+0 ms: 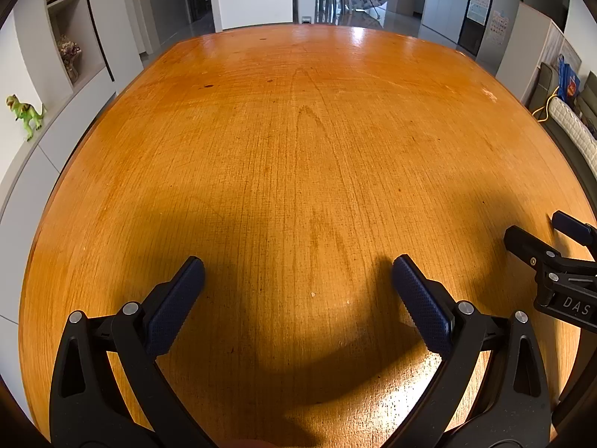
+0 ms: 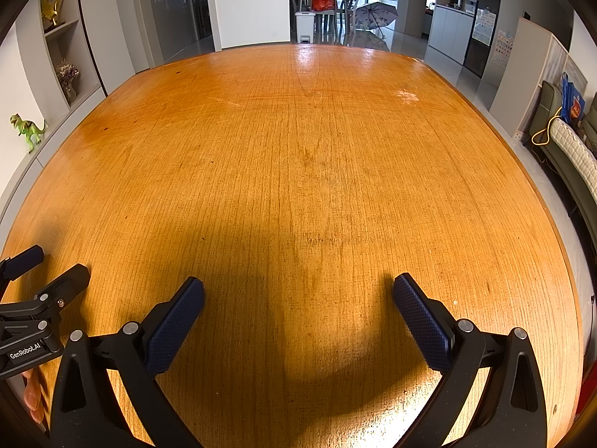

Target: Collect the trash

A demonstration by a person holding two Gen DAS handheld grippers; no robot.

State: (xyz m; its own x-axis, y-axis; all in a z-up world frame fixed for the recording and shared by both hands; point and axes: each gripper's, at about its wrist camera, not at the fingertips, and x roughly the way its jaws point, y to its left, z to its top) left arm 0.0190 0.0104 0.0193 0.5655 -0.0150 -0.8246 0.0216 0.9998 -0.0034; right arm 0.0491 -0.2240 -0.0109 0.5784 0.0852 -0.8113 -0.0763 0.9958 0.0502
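Observation:
My left gripper (image 1: 298, 265) is open and empty, its blue-padded fingers spread wide just above the orange wooden table (image 1: 298, 130). My right gripper (image 2: 298, 285) is also open and empty over the same table (image 2: 298, 149). Each shows in the other's view: the right gripper (image 1: 541, 235) at the right edge, the left gripper (image 2: 52, 265) at the left edge. No trash item shows in either view; only tiny specks (image 1: 312, 294) lie on the wood.
A white pedal bin (image 2: 305, 26) stands on the floor beyond the table's far edge, near chairs and an open umbrella (image 2: 375, 13). A shelf with a green toy dinosaur (image 1: 24, 114) runs along the left. A sofa (image 2: 574, 156) is on the right.

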